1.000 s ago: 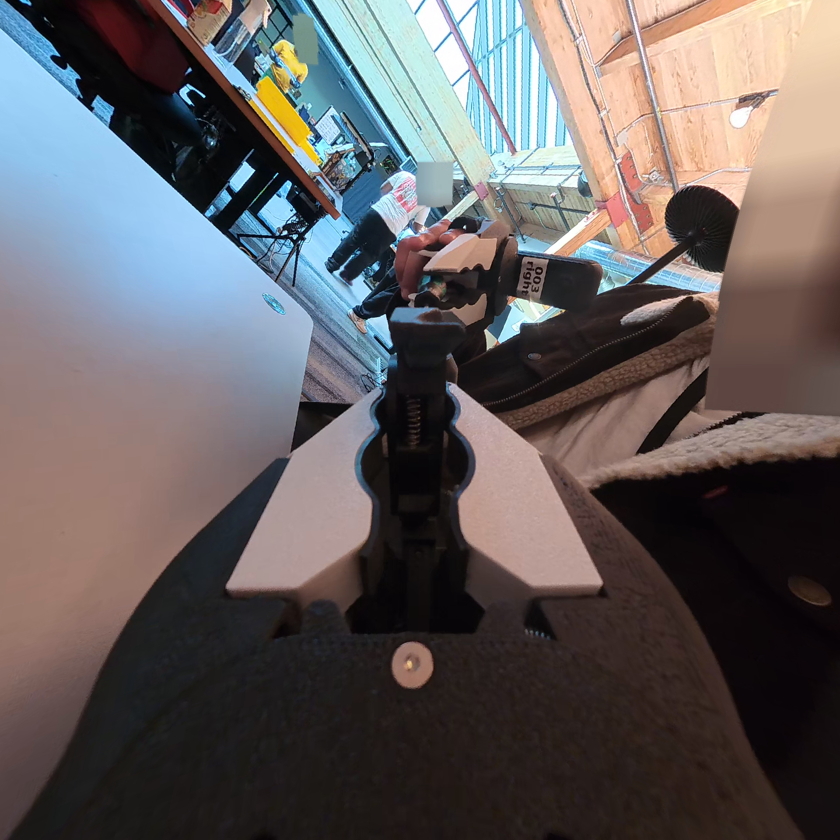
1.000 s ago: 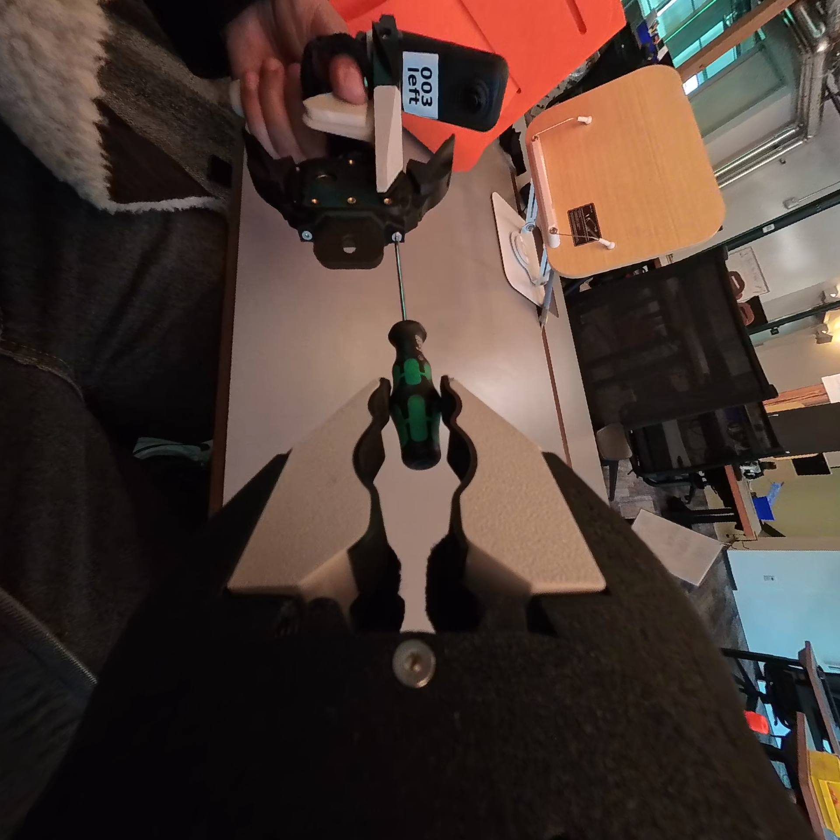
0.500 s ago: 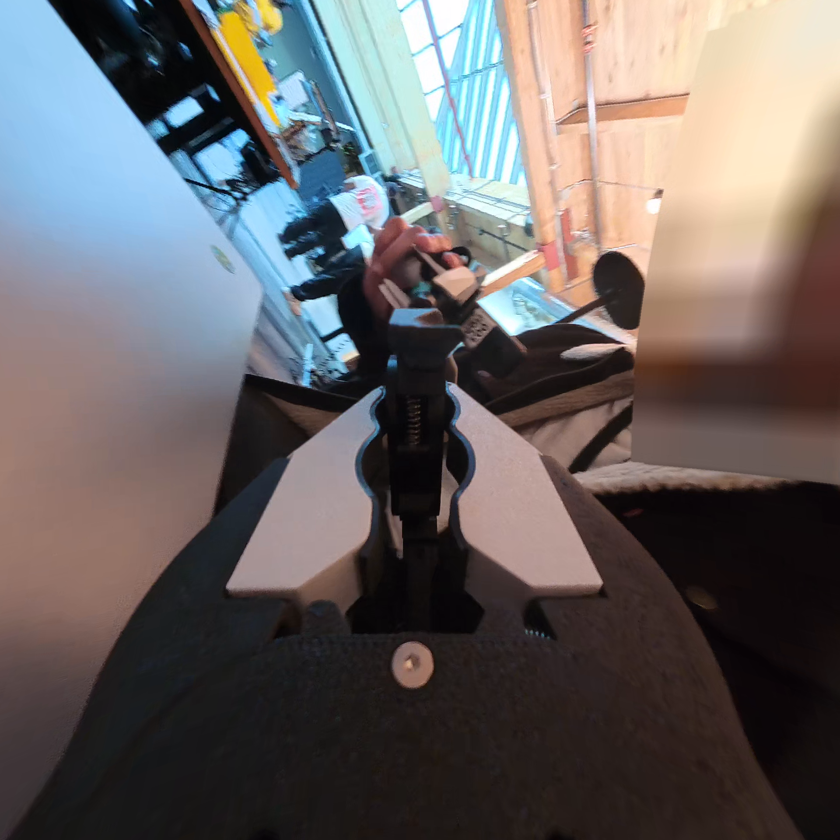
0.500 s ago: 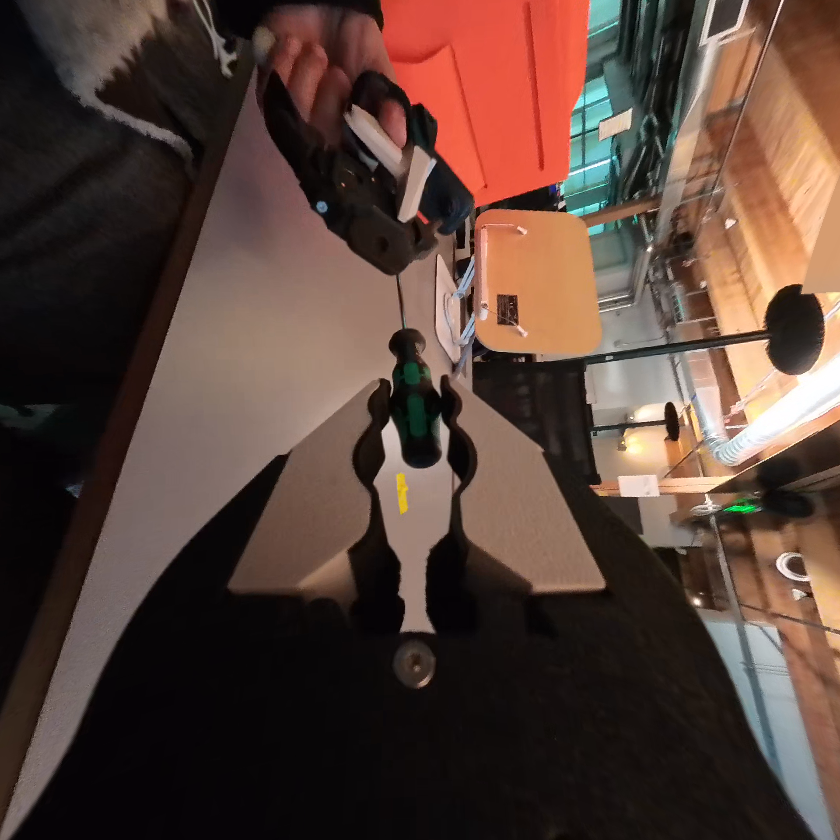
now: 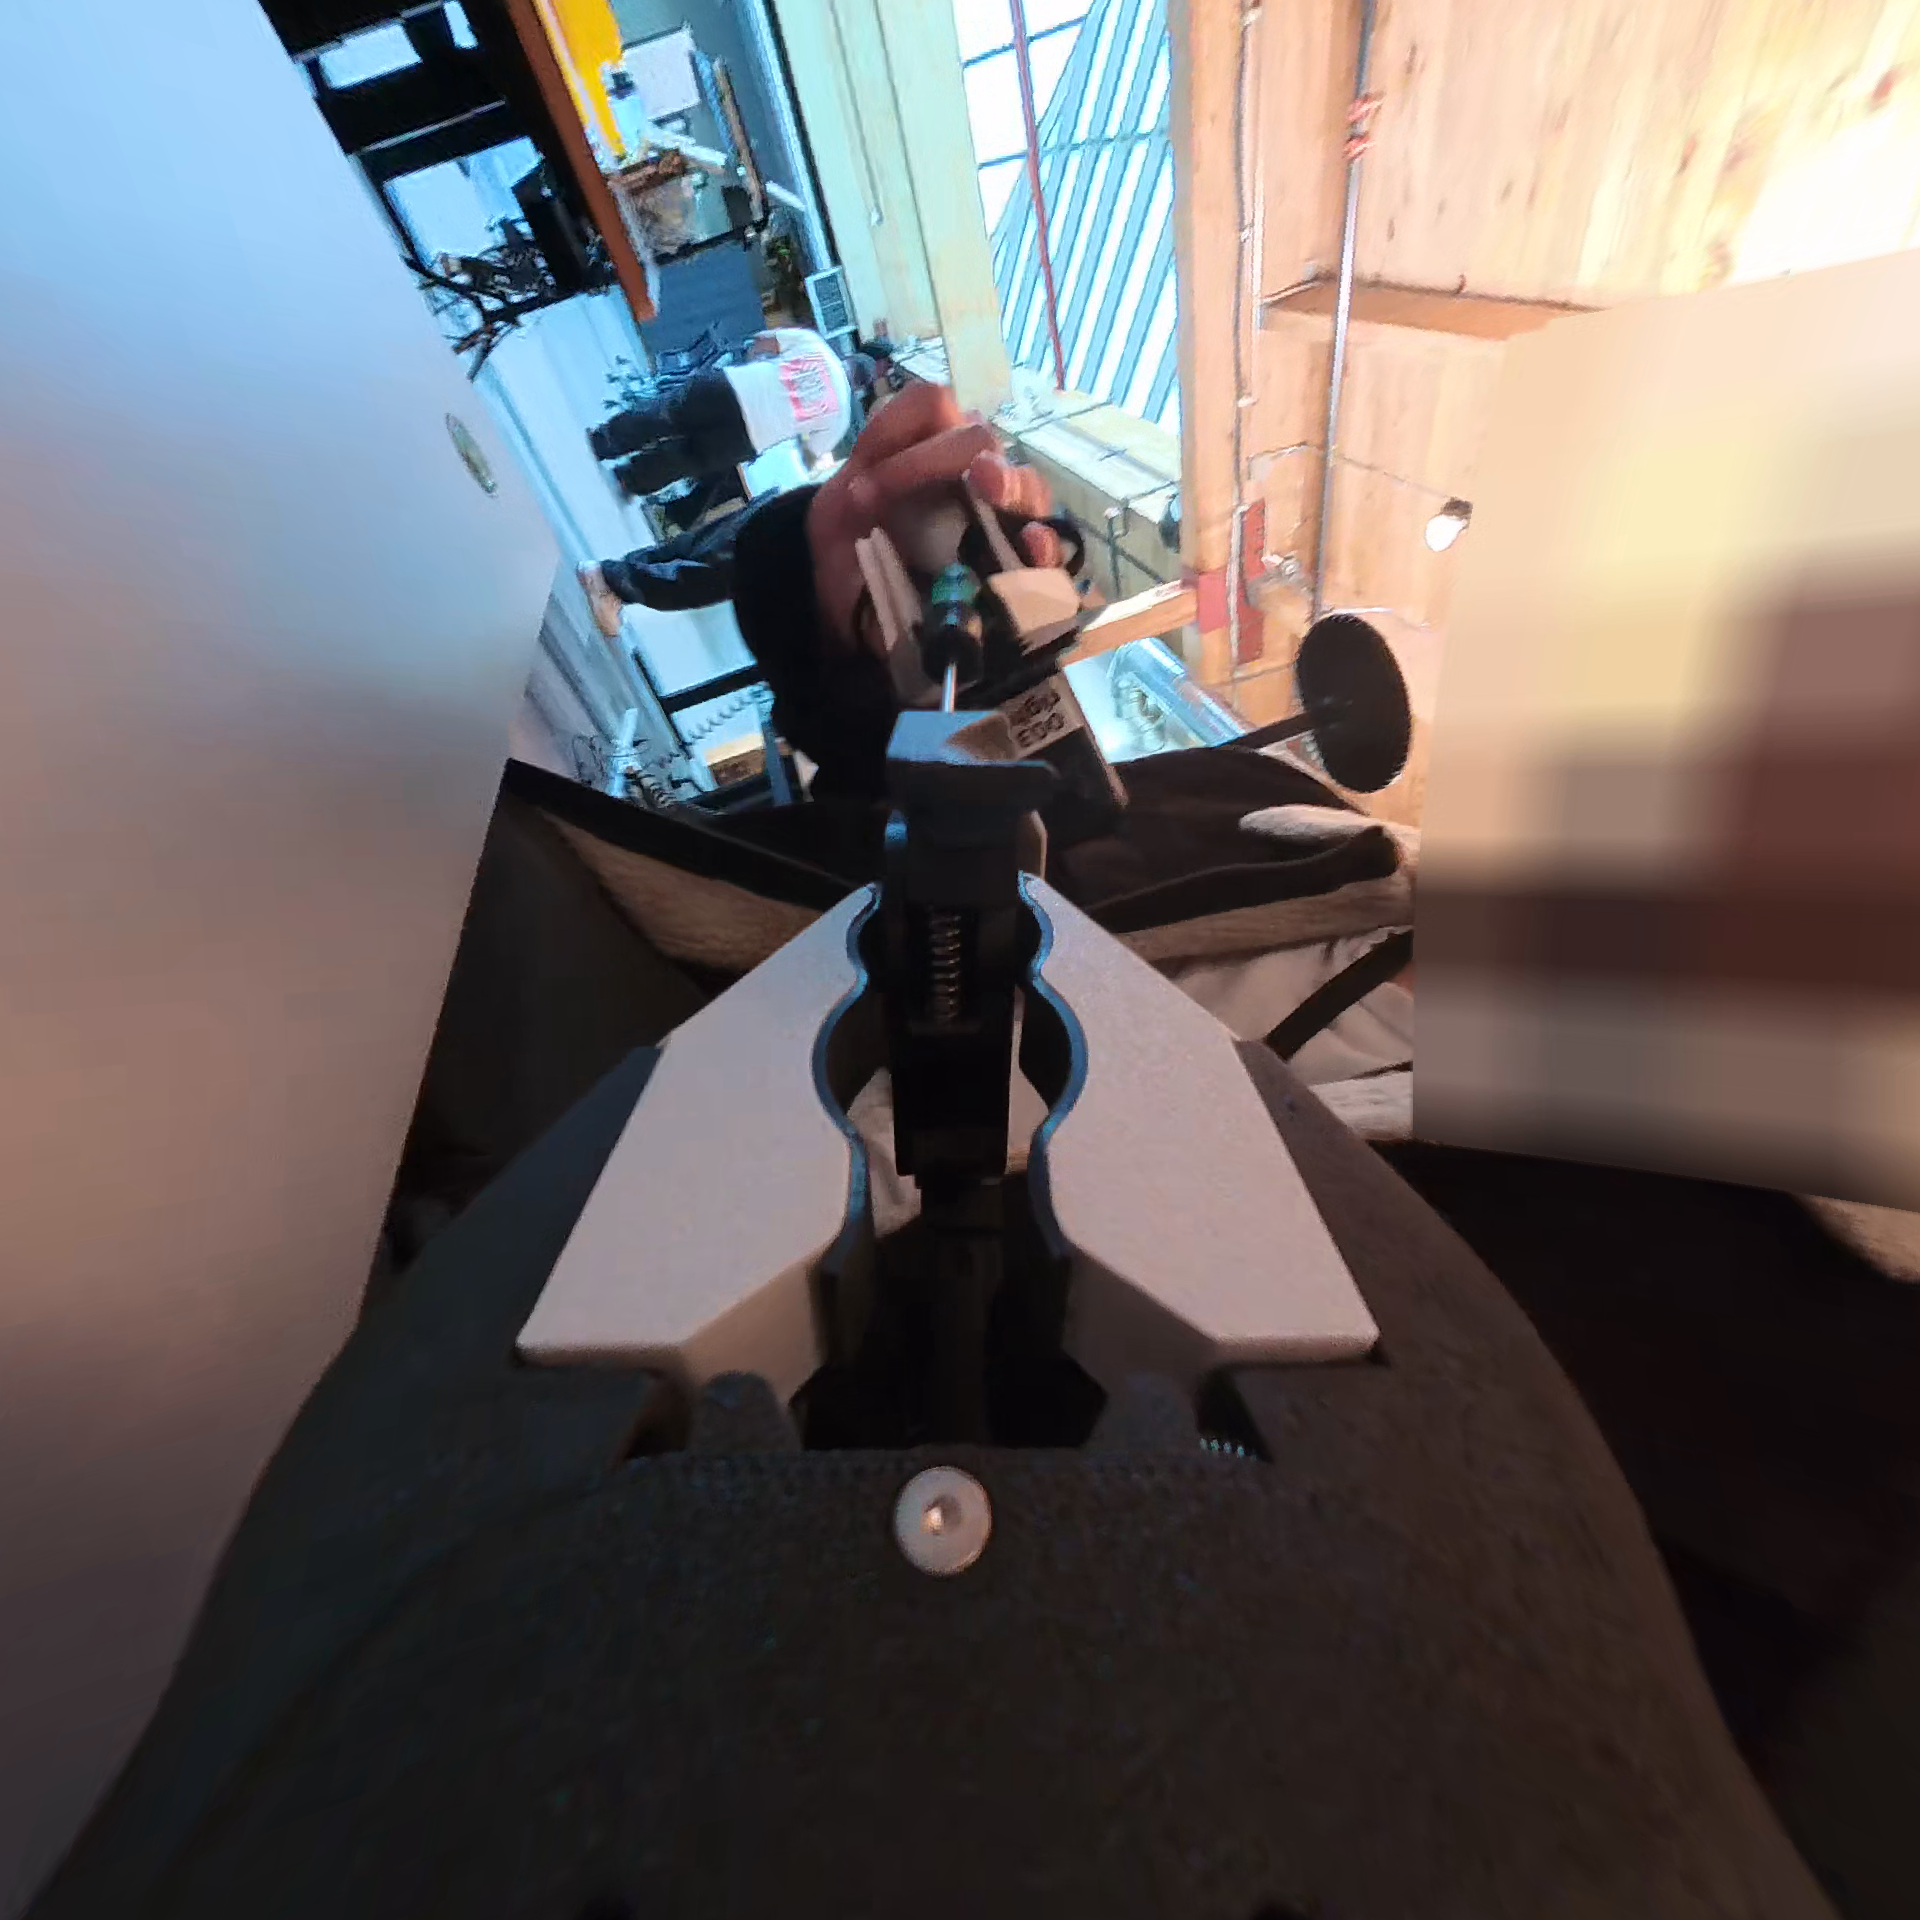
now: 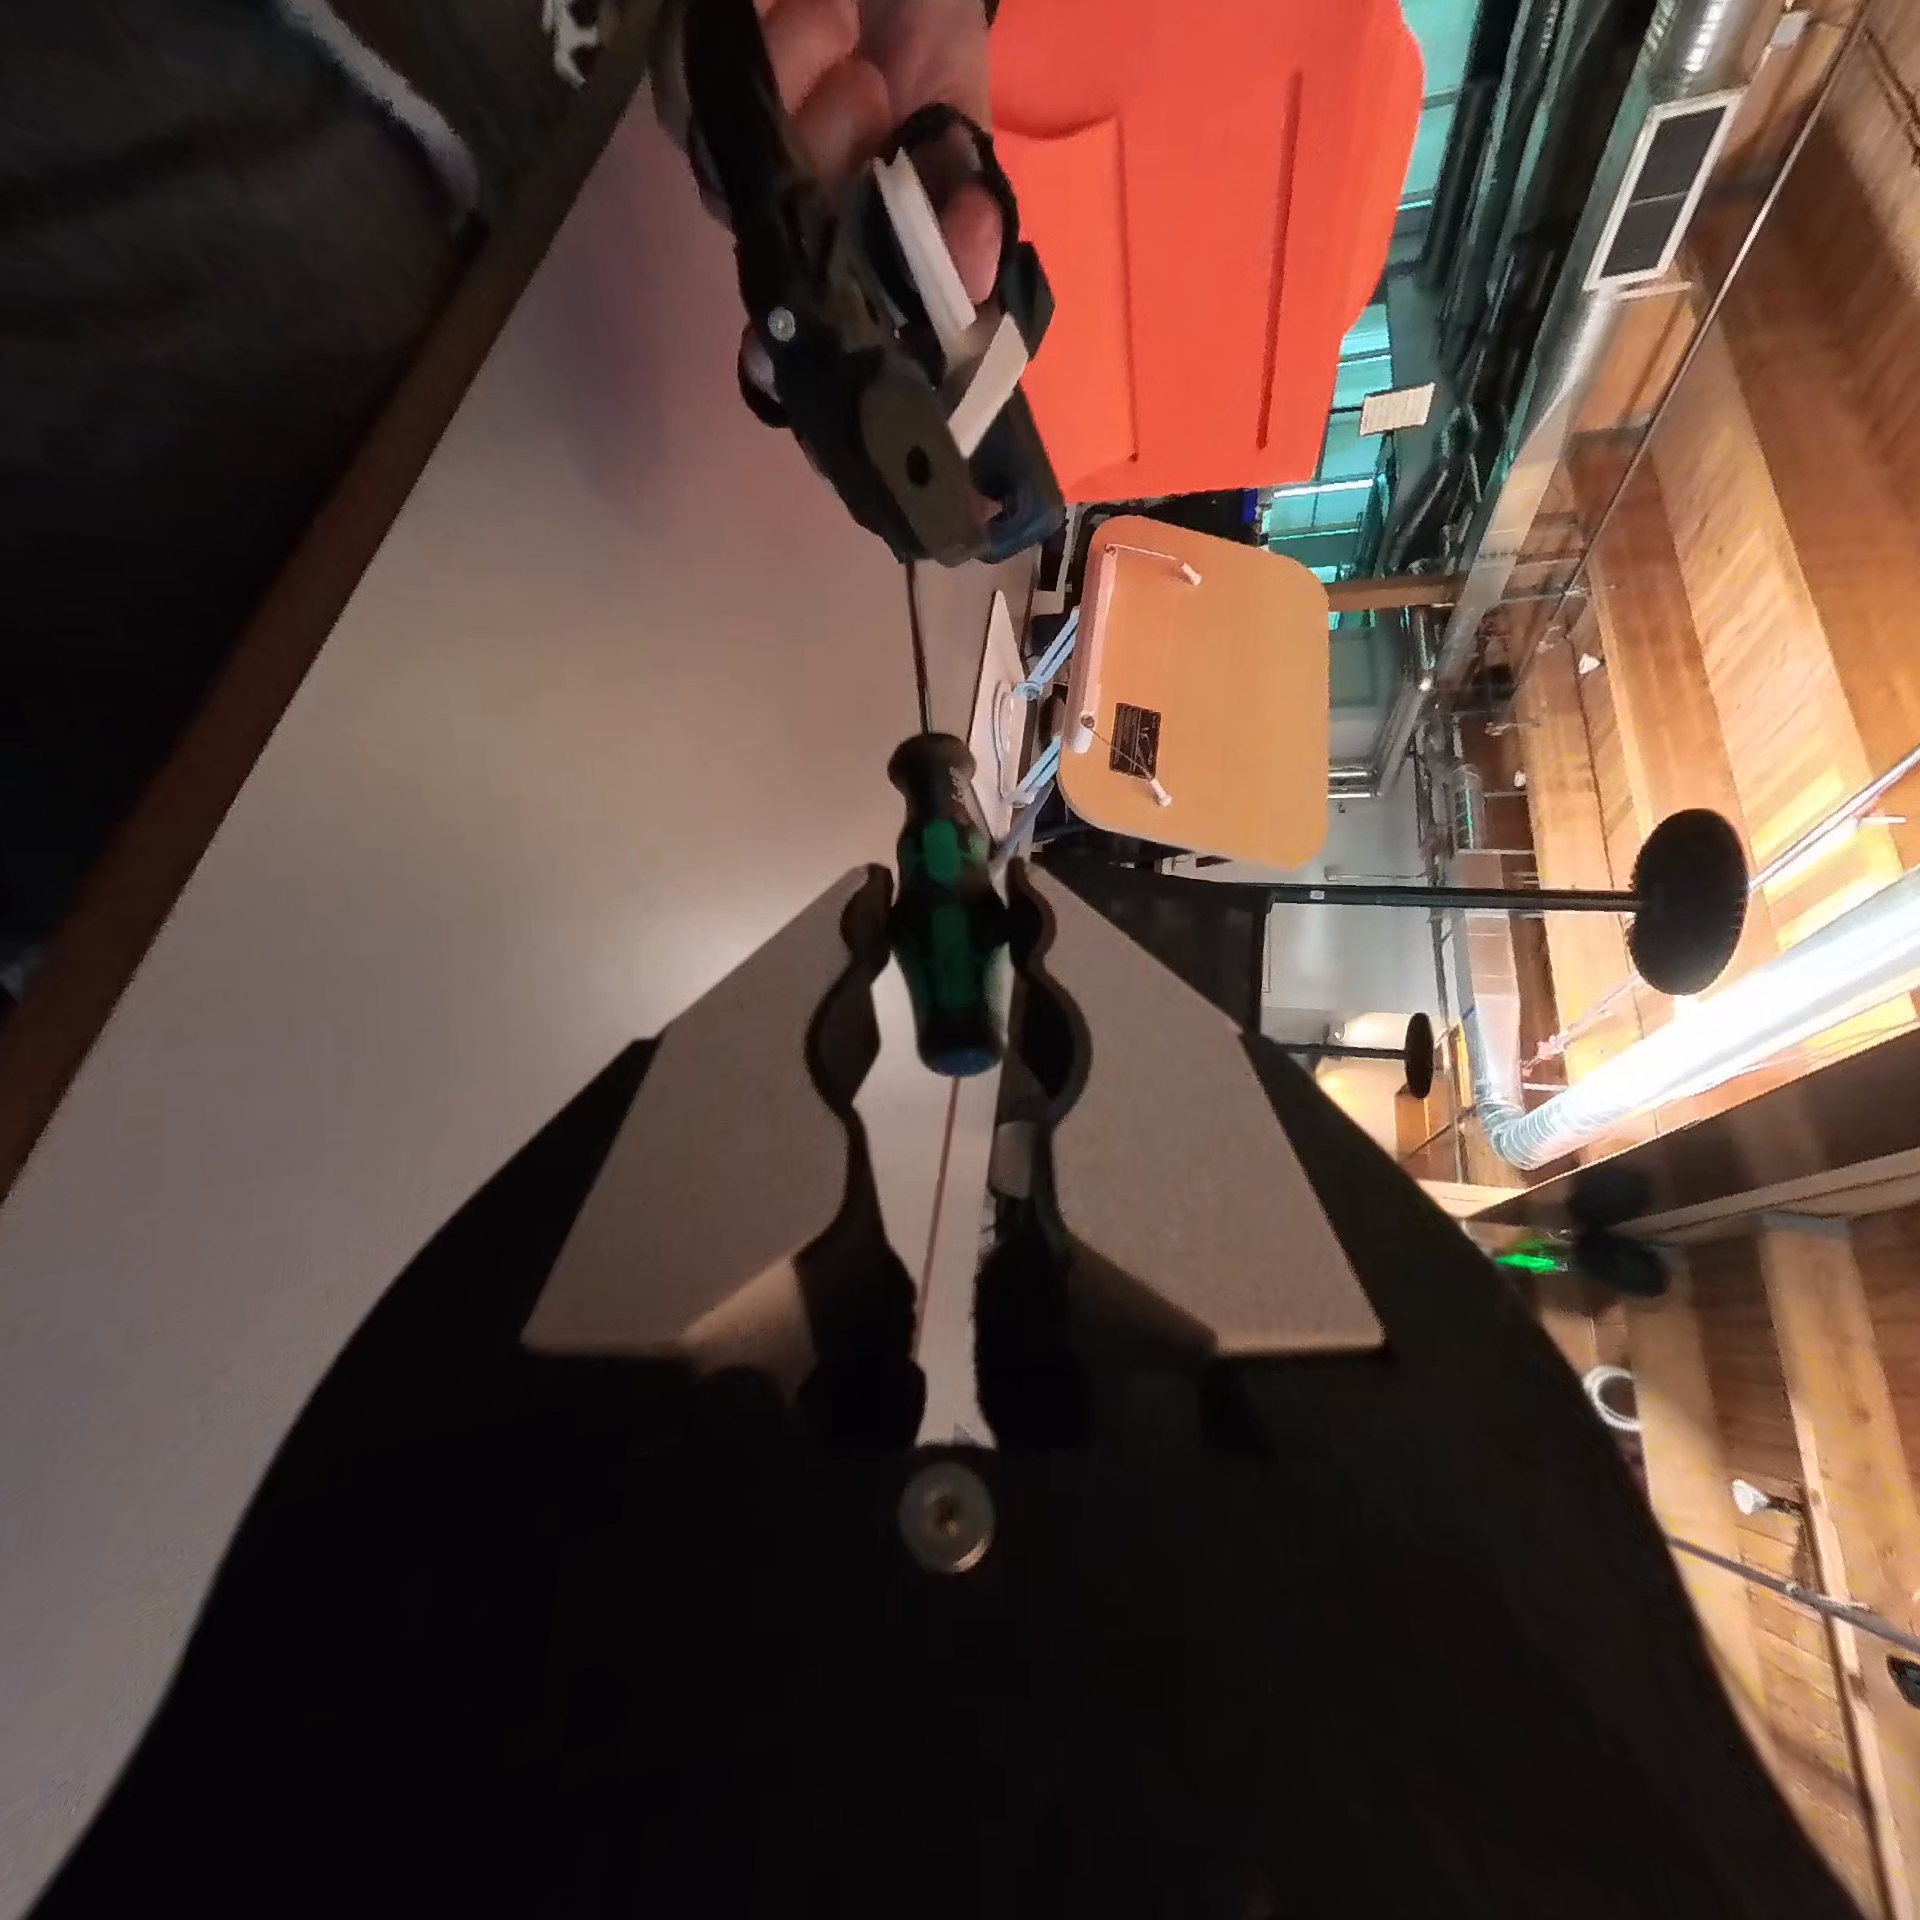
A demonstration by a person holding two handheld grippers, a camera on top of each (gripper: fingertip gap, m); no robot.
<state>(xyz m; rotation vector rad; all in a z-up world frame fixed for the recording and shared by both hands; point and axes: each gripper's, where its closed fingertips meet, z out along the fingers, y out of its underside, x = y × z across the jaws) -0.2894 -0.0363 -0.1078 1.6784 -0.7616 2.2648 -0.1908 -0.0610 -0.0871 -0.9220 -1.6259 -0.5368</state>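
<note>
Right gripper (image 6: 948, 904), pale grey fingers on a black textured body, clenched on a screwdriver (image 6: 945, 914) with a black-and-green ribbed plastic handle and a blue butt end. The handle sits in the front scallops of the fingers, butt pointing back toward the claw base, black collar poking out ahead of the fingertips. A thin dark steel shaft runs straight forward from the collar to the underside of the other gripper, where its tip is lost against the black body; contact cannot be told.

Left gripper (image 5: 948, 914), same grey fingers, clamped on a black plastic-and-metal part (image 5: 951, 997) with an exposed coil spring down its middle and a flat T-shaped cap sticking out ahead of the fingertips. Its lower end runs down into the dark throat of the claw. In the left wrist view the screwdriver's shaft comes in from ahead and meets the top of that cap; the green handle shows small beyond it, between the far gripper's fingers.

A hand (image 5: 894, 499) grips the right gripper, ahead of the left claw. Another hand (image 6: 883, 94) holds the left gripper, ahead of and above the right claw.

Left of and below the right claw: white table top (image 6: 520, 727) with a brown edge. Ahead right: light wooden board (image 6: 1216, 707) with white pegs, blue cords and a dark label, and a large orange panel (image 6: 1195, 208) above it. Right: black round lamp on a thin pole (image 6: 1683, 899).
</note>
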